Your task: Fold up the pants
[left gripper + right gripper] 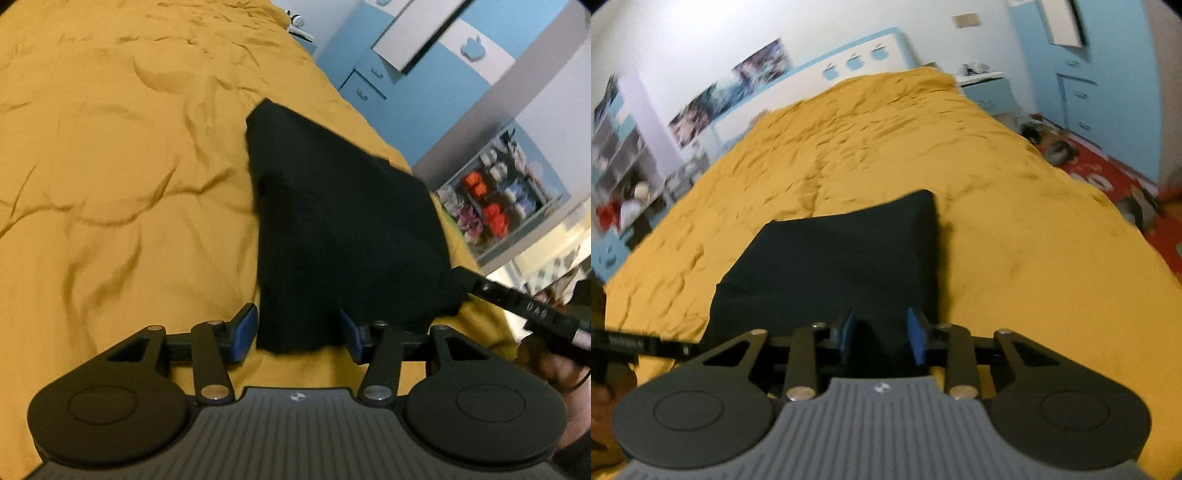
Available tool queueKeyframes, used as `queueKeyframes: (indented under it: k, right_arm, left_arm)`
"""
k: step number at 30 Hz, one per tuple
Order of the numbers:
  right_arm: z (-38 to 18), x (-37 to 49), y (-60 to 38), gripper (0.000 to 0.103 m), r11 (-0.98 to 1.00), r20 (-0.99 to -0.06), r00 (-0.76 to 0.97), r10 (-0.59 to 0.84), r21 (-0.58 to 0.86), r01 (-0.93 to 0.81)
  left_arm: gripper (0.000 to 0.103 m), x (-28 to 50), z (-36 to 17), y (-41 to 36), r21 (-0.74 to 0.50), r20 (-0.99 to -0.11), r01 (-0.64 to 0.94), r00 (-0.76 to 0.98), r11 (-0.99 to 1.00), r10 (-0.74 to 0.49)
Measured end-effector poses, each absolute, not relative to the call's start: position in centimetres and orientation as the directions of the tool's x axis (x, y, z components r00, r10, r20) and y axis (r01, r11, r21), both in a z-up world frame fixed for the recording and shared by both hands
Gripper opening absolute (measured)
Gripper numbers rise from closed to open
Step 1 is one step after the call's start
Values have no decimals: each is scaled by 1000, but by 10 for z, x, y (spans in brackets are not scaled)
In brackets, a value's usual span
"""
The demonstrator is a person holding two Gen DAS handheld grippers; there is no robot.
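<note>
One pants (332, 221), two grippers (299, 332)

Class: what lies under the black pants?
The black pants rest on the yellow bedspread, which shows all around them. The part of the bedspread directly beneath, and any layers inside the fold, are covered.

Black linkage arms, silver screws, blue-padded fingers (243, 334), grey ribbed housing.

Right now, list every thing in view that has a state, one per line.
pants: folded into a compact black rectangle, lying on the bed
left gripper: open, jaws either side of the pants' near edge
right gripper: open, jaws over the pants' near edge
bedspread: spread over the bed, wrinkled
</note>
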State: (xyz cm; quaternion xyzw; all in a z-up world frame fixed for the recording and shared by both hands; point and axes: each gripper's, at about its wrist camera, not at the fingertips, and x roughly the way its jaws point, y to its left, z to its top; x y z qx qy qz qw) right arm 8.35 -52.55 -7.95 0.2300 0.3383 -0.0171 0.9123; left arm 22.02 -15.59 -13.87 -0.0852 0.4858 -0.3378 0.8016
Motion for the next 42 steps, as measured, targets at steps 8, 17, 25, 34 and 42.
queueKeyframes:
  k: [8, 17, 25, 34, 42]
  right_arm:
    - [-66, 26, -498, 34, 890, -709, 704, -33, 299, 343]
    - [12, -28, -418, 69, 911, -648, 753, -115, 233, 340]
    - [64, -62, -361, 82, 902, -616, 762, -198, 190, 387]
    - [85, -71, -326, 82, 869, -656, 686, -314, 93, 487]
    - [86, -65, -317, 82, 862, -710, 630, -315, 63, 502]
  left_arm:
    - [57, 171, -119, -158, -322, -774, 543, 320, 775, -546]
    - [73, 129, -56, -132, -296, -723, 573, 388, 764, -571]
    - [89, 98, -18, -135, -137, -753, 575, 468, 806, -462]
    - [89, 78, -18, -128, -132, -765, 551, 472, 824, -438]
    - [89, 72, -13, -126, -143, -758, 536, 481, 832, -440]
